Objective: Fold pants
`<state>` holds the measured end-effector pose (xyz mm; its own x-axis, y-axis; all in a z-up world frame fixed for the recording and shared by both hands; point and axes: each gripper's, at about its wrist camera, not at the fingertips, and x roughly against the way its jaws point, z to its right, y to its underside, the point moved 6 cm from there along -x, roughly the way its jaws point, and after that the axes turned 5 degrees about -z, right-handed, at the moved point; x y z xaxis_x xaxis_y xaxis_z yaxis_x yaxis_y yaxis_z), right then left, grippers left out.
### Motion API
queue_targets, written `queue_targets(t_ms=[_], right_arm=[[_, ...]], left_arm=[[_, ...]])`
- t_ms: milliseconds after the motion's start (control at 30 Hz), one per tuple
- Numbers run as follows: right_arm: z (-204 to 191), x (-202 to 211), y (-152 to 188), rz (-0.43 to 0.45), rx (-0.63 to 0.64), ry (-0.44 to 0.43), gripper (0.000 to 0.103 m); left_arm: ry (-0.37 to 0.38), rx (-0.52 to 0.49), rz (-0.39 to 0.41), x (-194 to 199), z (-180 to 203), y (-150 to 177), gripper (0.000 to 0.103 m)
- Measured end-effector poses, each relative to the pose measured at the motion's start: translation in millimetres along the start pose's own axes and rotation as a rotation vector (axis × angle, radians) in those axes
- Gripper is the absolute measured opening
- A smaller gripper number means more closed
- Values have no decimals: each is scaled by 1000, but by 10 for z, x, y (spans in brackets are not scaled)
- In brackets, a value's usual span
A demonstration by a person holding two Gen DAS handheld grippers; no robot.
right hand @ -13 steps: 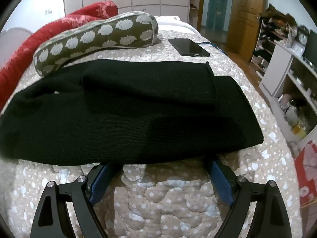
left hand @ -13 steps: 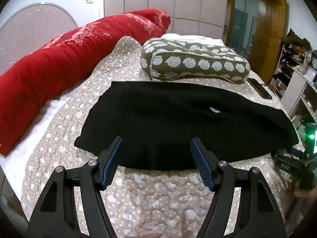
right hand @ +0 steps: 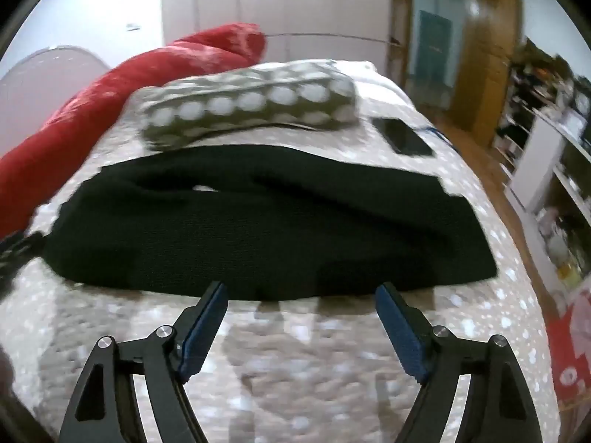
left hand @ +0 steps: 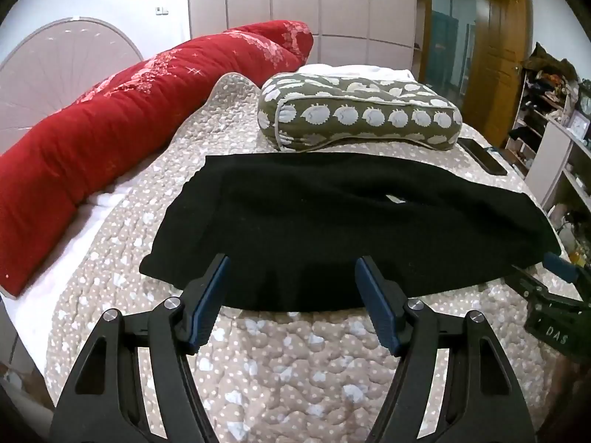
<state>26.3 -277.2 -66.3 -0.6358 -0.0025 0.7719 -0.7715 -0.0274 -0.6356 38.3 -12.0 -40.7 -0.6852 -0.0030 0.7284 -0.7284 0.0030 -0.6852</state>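
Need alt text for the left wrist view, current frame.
Black pants lie spread flat across a beige dotted quilt on a bed, with the open left gripper poised at their near edge, holding nothing. Behind the pants sit an olive patterned pillow and a long red bolster; the right gripper shows at the far right edge.
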Motion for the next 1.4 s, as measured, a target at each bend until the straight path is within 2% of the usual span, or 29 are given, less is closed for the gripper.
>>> queue_targets(t_ms=[167, 300, 500, 1400], right_arm=[[-319, 31, -84, 31, 58, 12, 81], [-448, -57, -114, 16, 75, -7, 81], [-422, -97, -96, 15, 86, 41, 81], [-346, -245, -118, -15, 45, 30, 81]], left_arm=[[-7, -1, 2, -7, 0, 14, 70], [-7, -2, -3, -36, 12, 42, 70], [6, 9, -16, -100, 4, 64, 70], [34, 43, -56, -294, -50, 121, 70]])
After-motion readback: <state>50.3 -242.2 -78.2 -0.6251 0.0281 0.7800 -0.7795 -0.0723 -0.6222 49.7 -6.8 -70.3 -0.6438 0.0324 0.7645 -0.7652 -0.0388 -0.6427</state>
